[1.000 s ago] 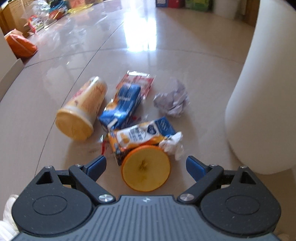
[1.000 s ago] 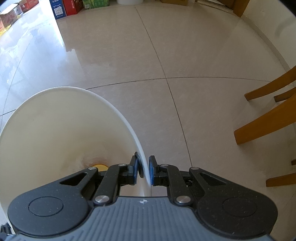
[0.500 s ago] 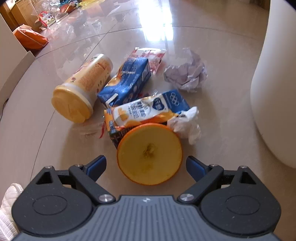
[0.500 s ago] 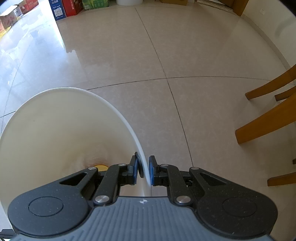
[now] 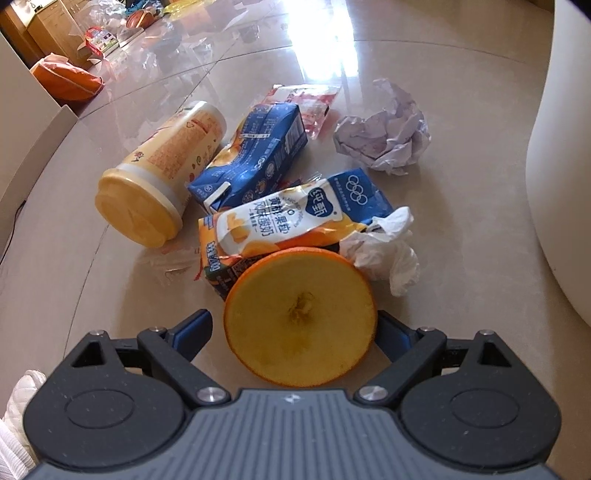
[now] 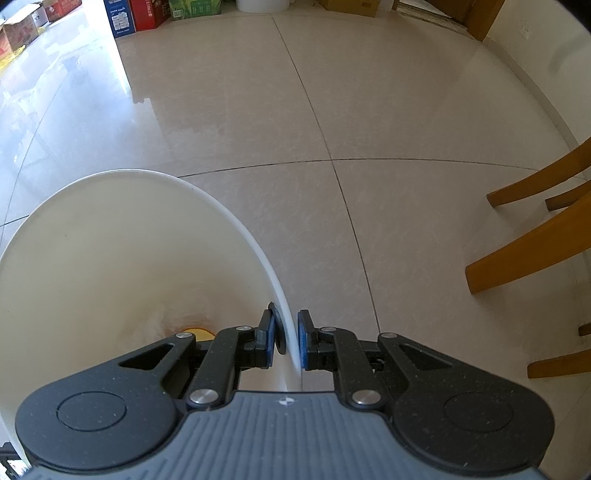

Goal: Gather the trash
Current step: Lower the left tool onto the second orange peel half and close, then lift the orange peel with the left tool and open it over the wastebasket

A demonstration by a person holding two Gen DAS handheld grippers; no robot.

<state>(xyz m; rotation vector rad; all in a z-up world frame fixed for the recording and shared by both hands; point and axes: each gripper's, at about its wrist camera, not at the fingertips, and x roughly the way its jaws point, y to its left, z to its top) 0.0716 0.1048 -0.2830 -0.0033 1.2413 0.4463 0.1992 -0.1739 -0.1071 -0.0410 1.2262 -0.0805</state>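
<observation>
A pile of trash lies on the tiled floor in the left wrist view. Nearest is half an orange [image 5: 300, 317], cut face up, sitting between the wide-apart fingers of my open left gripper [image 5: 295, 332]. Behind it are a crushed yoghurt carton [image 5: 295, 218], a blue drink carton [image 5: 255, 151], a yellow lidded cup [image 5: 159, 177] on its side, a red wrapper [image 5: 310, 99], a white tissue [image 5: 388, 254] and a crumpled paper ball [image 5: 384, 136]. My right gripper [image 6: 287, 341] is shut on the rim of the white bin [image 6: 110, 258], with something orange [image 6: 197, 331] at its bottom.
The white bin's wall [image 5: 561, 166] stands at the right of the trash pile. An orange bag [image 5: 66, 79] and clutter lie far left. Wooden chair legs [image 6: 532, 236] stand right of the bin, and boxes [image 6: 147, 14] line the far wall.
My left gripper has moved forward and down toward the pile, so the orange half now sits between its open fingers. The right gripper and bin have stayed still.
</observation>
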